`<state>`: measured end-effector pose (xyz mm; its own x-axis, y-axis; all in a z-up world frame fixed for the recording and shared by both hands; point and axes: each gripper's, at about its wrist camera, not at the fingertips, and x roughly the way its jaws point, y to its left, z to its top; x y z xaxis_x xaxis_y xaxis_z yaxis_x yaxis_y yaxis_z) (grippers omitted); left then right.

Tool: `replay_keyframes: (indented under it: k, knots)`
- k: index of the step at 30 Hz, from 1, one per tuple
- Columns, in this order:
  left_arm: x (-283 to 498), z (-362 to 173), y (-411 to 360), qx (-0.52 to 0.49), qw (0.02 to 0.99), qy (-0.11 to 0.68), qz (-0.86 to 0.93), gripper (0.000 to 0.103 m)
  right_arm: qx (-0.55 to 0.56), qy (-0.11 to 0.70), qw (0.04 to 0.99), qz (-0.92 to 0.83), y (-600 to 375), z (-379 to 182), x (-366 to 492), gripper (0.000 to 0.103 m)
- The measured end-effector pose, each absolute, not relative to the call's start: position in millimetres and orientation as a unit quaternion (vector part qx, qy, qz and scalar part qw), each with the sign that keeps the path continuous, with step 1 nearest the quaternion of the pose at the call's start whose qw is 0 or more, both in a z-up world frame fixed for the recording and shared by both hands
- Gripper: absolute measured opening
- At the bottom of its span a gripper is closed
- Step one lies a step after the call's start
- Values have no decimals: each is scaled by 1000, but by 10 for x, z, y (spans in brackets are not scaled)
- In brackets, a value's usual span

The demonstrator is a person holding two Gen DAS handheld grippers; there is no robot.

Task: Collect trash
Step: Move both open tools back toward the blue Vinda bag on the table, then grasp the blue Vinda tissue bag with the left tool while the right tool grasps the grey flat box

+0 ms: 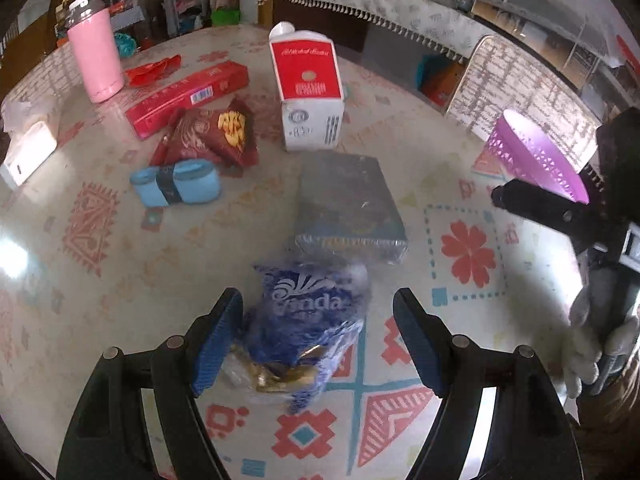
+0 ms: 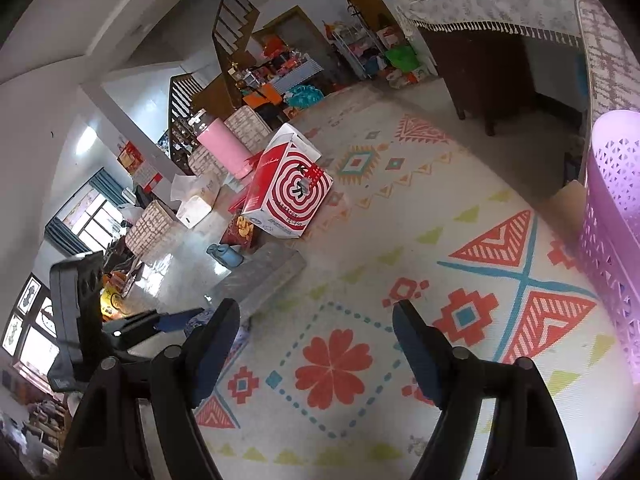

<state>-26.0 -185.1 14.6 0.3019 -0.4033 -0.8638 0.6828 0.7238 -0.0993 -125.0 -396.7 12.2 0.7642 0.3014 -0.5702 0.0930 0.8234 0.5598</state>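
One crinkly blue plastic wrapper (image 1: pixel 308 332), glossy tabletop (image 1: pixel 120 280), perforated purple basket (image 1: pixel 536 156)

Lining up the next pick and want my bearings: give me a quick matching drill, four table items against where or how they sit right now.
Things:
1. blue wrapper
2. pink bottle
3. purple basket
4. red-and-white carton

Places:
A. standing at the table's far left
B. between the open left gripper fingers
C. upright mid-table, behind the grey box
D. at the right edge, beside the right gripper

Pairs: 1-B, 2-A, 3-D, 4-C
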Motion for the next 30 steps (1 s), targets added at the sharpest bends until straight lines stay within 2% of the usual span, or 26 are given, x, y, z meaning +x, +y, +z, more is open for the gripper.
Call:
replay_keyframes:
  k: [2, 3, 5, 21, 30]
  knots:
    - [-284, 131, -1831, 151, 803, 481, -317, 60, 292, 338, 893, 58, -3971, 121, -1259, 83]
    - [-316, 147, -1808, 152, 806, 479, -313, 45, 292, 337, 893, 58, -3974, 119, -1266, 83]
    - [-350, 179, -1705, 132, 807, 486, -309, 38, 292, 337, 893, 58, -3971, 115, -1274, 83]
    - [-191, 374, -717, -2, 864, 448, -230, 38, 223, 359, 906, -7, -3726, 168, -1238, 83]
    - [-71, 441, -317, -53, 886, 429, -166, 38, 251, 428, 868, 25, -3238, 141, -702, 84]
